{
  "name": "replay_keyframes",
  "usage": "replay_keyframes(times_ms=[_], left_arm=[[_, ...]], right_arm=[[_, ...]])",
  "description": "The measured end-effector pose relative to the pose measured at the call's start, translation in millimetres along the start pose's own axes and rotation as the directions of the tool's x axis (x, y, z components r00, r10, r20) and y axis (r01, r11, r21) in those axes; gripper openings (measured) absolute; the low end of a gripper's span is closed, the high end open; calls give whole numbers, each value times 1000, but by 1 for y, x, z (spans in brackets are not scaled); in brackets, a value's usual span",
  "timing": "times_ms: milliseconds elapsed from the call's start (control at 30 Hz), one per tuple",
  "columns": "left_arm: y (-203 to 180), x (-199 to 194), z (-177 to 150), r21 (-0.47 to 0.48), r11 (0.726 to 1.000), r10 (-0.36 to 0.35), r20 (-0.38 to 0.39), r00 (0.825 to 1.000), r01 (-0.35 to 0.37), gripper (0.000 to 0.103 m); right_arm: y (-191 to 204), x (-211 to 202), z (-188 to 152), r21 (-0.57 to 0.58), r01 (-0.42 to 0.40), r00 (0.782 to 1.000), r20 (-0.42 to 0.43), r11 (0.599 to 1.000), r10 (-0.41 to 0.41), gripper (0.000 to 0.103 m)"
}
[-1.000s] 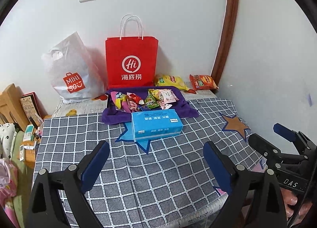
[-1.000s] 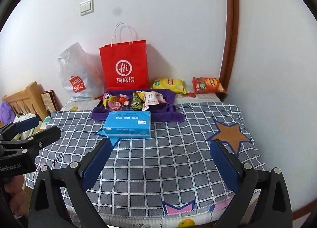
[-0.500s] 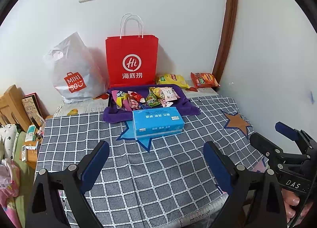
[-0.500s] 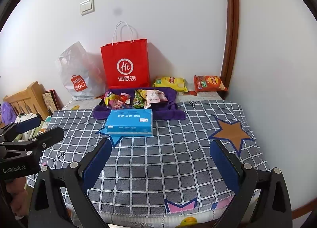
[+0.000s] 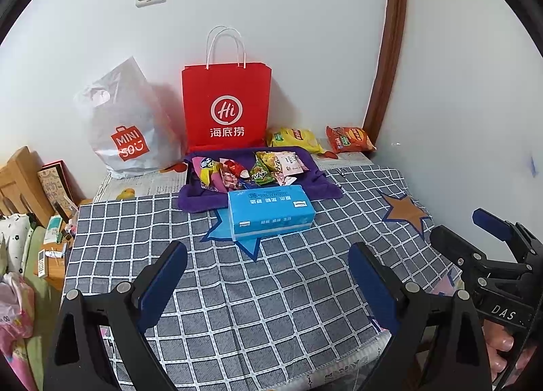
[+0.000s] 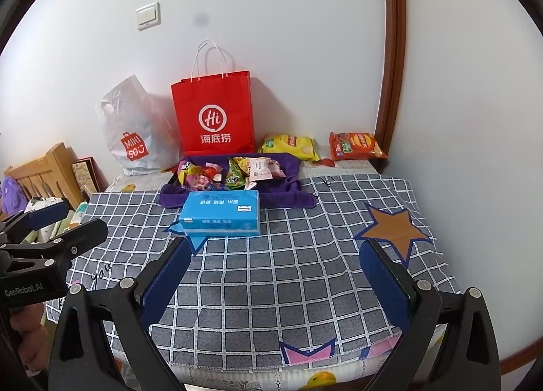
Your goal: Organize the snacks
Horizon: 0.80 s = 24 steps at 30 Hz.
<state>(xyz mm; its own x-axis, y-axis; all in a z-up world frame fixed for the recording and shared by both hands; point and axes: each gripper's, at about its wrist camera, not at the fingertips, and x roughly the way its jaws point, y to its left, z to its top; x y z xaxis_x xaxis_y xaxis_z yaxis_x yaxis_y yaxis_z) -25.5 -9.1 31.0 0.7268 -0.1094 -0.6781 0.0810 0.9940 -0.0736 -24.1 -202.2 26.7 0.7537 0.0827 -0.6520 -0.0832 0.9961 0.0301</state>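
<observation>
Several small snack packets (image 5: 251,168) (image 6: 230,170) lie heaped on a purple cloth (image 5: 322,180) (image 6: 292,194) at the back of the table. A yellow chip bag (image 5: 295,140) (image 6: 292,146) and an orange chip bag (image 5: 349,138) (image 6: 356,146) lie by the wall to its right. A blue tissue box (image 5: 269,211) (image 6: 220,214) sits in front of the cloth. My left gripper (image 5: 268,282) hangs open over the near table, holding nothing. My right gripper (image 6: 275,279) is open too, also well short of the snacks. Each gripper shows at the edge of the other's view.
A red paper bag (image 5: 225,109) (image 6: 213,119) and a white plastic bag (image 5: 125,126) (image 6: 135,133) stand against the wall. A grey checked tablecloth (image 5: 237,289) (image 6: 288,272) covers the table. Wooden furniture and clutter (image 5: 37,204) sit left; a wall closes the right side.
Both grippers have drawn back and risen a little, so the table's front edge shows more. Nothing on the table has moved and both grippers stay open.
</observation>
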Motion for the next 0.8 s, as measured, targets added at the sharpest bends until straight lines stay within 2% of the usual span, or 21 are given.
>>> replay_keyframes(times_ms=[800], left_arm=[[9,-4,-1,-17,1000,0,-1,1000,0,96]], right_arm=[[4,0,2,-8,-5,1000,5,1000,5,99]])
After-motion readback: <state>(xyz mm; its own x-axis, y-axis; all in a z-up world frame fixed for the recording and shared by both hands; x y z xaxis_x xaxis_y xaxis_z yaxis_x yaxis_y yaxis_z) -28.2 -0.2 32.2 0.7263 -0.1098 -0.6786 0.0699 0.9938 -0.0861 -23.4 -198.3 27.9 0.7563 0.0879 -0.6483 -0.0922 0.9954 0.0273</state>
